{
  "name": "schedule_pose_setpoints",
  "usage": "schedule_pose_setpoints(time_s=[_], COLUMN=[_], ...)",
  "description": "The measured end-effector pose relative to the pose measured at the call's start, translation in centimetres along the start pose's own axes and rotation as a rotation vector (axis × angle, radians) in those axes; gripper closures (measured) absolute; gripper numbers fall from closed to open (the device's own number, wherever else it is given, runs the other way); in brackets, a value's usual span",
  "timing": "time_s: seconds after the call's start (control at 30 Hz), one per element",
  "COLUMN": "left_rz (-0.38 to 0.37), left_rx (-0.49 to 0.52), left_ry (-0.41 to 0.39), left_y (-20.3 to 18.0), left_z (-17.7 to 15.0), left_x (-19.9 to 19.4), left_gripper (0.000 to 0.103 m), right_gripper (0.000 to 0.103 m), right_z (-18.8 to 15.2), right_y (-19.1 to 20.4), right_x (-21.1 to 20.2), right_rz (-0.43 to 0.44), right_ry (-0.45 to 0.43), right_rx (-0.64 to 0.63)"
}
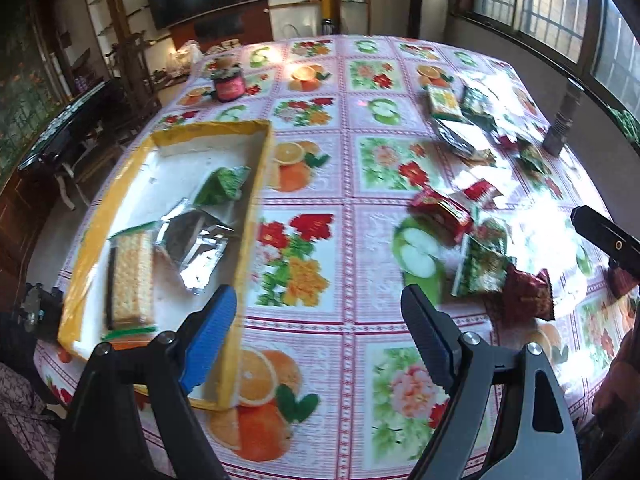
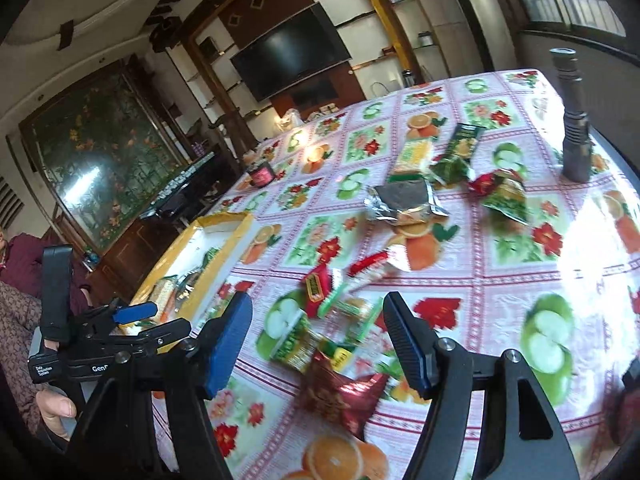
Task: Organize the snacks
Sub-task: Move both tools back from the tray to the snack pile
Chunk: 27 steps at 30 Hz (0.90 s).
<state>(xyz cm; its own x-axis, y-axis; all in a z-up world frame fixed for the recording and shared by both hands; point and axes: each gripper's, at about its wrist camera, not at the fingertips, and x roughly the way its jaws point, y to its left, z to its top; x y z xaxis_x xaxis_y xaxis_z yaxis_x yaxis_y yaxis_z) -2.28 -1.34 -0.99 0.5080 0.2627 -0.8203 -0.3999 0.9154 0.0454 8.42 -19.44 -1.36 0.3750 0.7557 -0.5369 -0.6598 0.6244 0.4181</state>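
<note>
Hovering over floral-cloth surface: left tool released, nothing between blue pads, lower centre of left wrist frame. Right tool likewise released, empty, above snack pile. Yellow-rimmed tray at left holds cracker pack, silver pouch, green packet. Loose snacks at right: dark red packet nearest right tool, green packets just beyond. Flashlight upright, upper right.

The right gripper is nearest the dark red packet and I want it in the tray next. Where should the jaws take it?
Probably across the dark red packet at its puffy middle, from above. It lies flat on the tablecloth, crimped ends out, so the middle offers most to pinch. The right gripper is open, empty, just over it.
</note>
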Motion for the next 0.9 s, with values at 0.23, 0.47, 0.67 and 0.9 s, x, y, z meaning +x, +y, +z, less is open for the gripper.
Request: schedule_pose_setpoints(time_s=[0.23, 0.47, 0.67, 0.9], left_rz=[-0.06, -0.072, -0.088, -0.125], left_rx=[0.013, 0.004, 0.007, 0.041], left_ry=[0.046, 0.058, 0.052, 0.038], left_y=[-1.8, -1.8, -2.4, -4.1], left_z=[-0.4, -0.3, 1.2, 3.1], left_x=[1.0, 1.2, 1.3, 1.5], left_gripper=[0.018, 0.018, 0.018, 0.018], right_gripper=[0.033, 0.033, 0.033, 0.033], right_z=[-1.2, -1.7, -1.1, 0.4], right_y=[-1.0, -1.4, -2.1, -3.6], right_x=[-1.0, -0.9, -0.6, -0.3], right_rz=[-0.036, -0.054, -0.126, -0.172], right_ry=[0.03, 0.05, 0.049, 0.034], right_rx=[-0.003, -0.003, 0.012, 0.054])
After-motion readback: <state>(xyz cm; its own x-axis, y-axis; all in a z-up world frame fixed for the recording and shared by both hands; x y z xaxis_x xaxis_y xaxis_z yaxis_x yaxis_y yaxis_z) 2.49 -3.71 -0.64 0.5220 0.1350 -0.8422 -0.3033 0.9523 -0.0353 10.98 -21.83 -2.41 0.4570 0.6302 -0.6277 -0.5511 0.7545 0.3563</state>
